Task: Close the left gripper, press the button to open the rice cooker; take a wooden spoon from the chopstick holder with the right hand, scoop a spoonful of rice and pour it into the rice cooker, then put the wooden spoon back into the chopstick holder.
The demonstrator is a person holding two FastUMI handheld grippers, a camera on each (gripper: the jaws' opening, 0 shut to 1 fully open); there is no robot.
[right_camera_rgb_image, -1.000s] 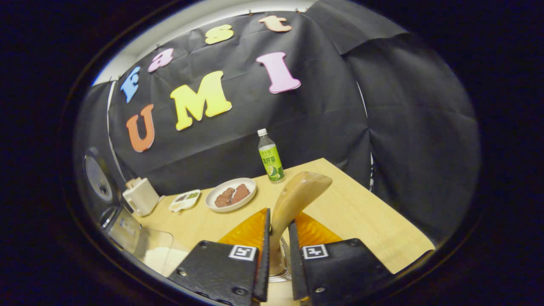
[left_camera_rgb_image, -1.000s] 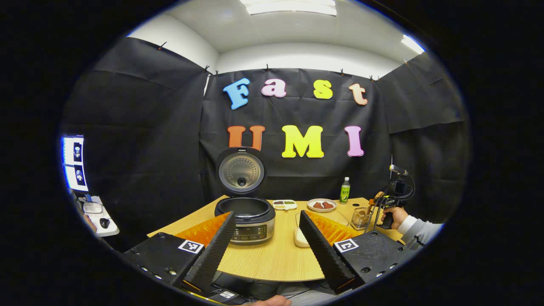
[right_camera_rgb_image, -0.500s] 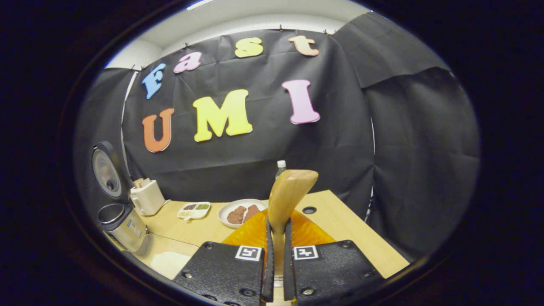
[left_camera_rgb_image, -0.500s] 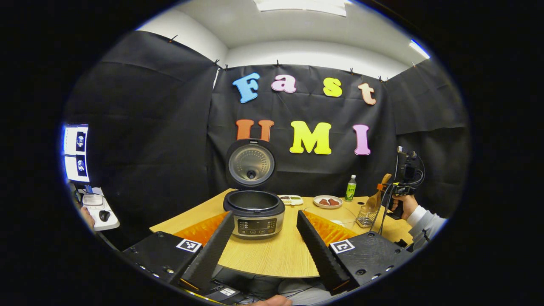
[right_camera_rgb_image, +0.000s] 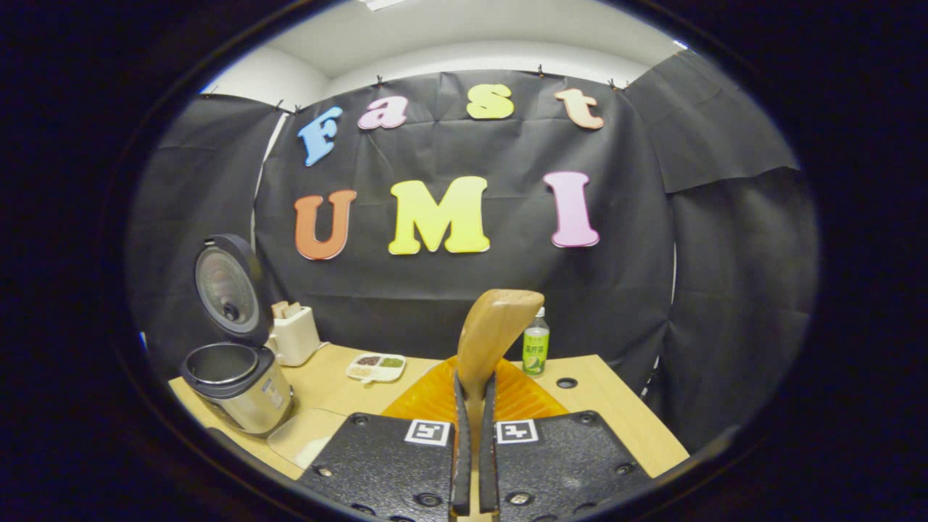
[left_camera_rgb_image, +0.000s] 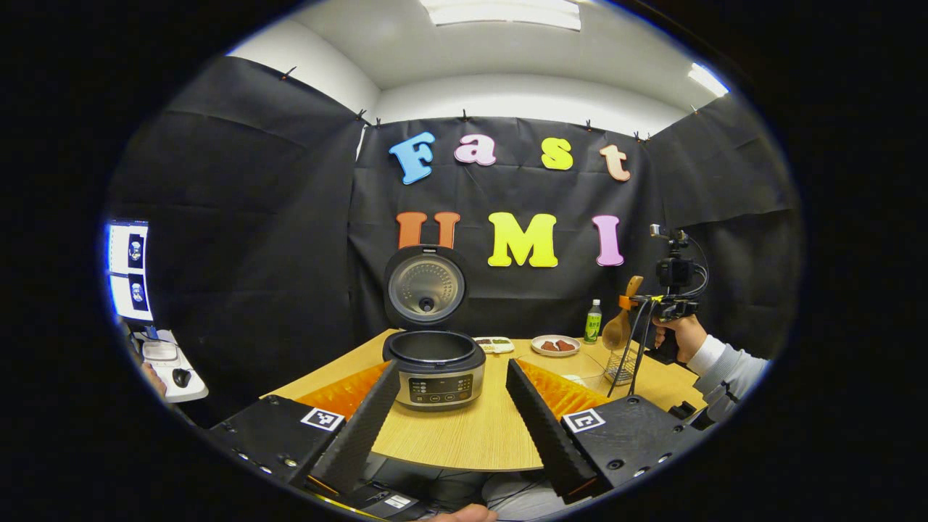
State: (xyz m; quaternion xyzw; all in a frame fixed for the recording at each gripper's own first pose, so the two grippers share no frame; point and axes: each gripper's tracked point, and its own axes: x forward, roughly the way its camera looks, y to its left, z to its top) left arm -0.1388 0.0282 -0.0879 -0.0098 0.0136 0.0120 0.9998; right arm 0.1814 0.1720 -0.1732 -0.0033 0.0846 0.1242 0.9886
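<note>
Looking along the left gripper (left_camera_rgb_image: 444, 417) from the left gripper view: fingers spread well apart, gripping nothing, hanging above the near edge of the surface (left_camera_rgb_image: 464, 438). Beyond them, rice cooker (left_camera_rgb_image: 434, 359) with lid (left_camera_rgb_image: 425, 286) standing upright and the pot open, so the button step reads as done. Farther right, right gripper (left_camera_rgb_image: 629, 304) held up in a hand (left_camera_rgb_image: 673, 335), wooden spoon (left_camera_rgb_image: 620, 322) clamped in it and lifted above the wire chopstick holder (left_camera_rgb_image: 622, 365). Clear rice container (left_camera_rgb_image: 580, 373) lying between cooker and holder; next move probably a dip into it: lowering the bowl first, keeping the scoop level on the way to the pot, steering wide of the raised lid. Also a plate (left_camera_rgb_image: 554, 345), a small divided dish (left_camera_rgb_image: 494, 344) and a green bottle (left_camera_rgb_image: 593, 322) at the back, a side desk with a mouse (left_camera_rgb_image: 179, 377) at far left.

From the right gripper view: fingers pressed together on the spoon's handle, bowl standing upright just above them. Cooker at left with lid up, a cream box (right_camera_rgb_image: 293, 335) behind it, the divided dish and bottle near the black cloth wall, pale wooden surface with a round hole (right_camera_rgb_image: 566, 382) at right.
</note>
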